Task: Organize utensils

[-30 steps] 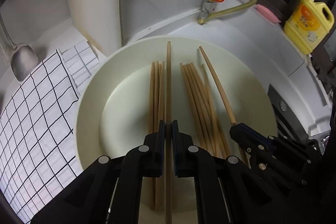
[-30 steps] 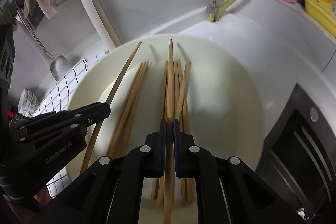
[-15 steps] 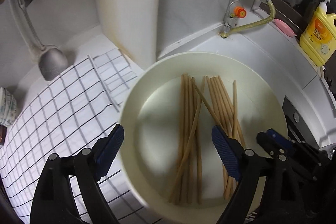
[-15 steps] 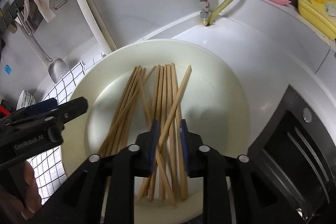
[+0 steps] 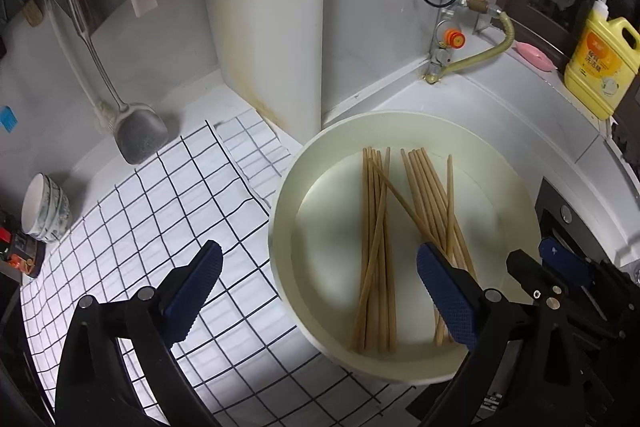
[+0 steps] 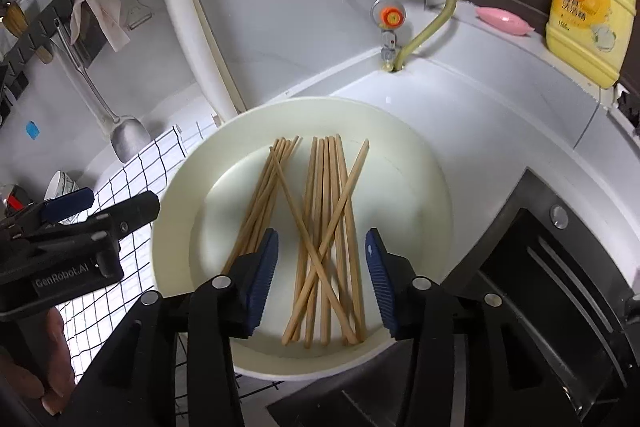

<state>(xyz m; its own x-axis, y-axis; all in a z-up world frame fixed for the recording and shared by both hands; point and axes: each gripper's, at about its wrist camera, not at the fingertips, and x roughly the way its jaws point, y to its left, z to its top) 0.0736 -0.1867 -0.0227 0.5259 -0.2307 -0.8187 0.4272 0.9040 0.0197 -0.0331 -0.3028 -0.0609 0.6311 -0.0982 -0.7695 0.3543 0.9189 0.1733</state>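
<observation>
Several wooden chopsticks lie in two loose bundles point(image 5: 374, 227) point(image 5: 432, 203) inside a cream round bowl point(image 5: 500, 155), with one stick crossing between the bundles. My left gripper point(image 5: 318, 265) hovers above the bowl's near left rim. Its jaws are opening wide and nothing is between them. My right gripper point(image 6: 322, 243) hangs over the near ends of the right bundle point(image 6: 324, 195). Its jaws are opening and the pads touch nothing. The left bundle point(image 6: 260, 203) lies beside it in the bowl point(image 6: 440, 163). Each gripper shows at the edge of the other's view point(image 6: 80, 211) point(image 5: 560, 263).
A checked cloth point(image 5: 140, 227) covers the counter left of the bowl. A metal ladle point(image 5: 140, 135) leans on the wall and stacked bowls point(image 5: 44, 211) stand at far left. A valve with hose point(image 5: 452, 39), pink soap point(image 5: 536, 53) and a yellow detergent bottle point(image 5: 600, 59) are behind. A dark stove edge point(image 6: 560, 267) is at right.
Each gripper was shut on one chopstick; both have opened and let go. The two sticks now lie across the bundles in the bowl. Both grippers rose and drew back.
</observation>
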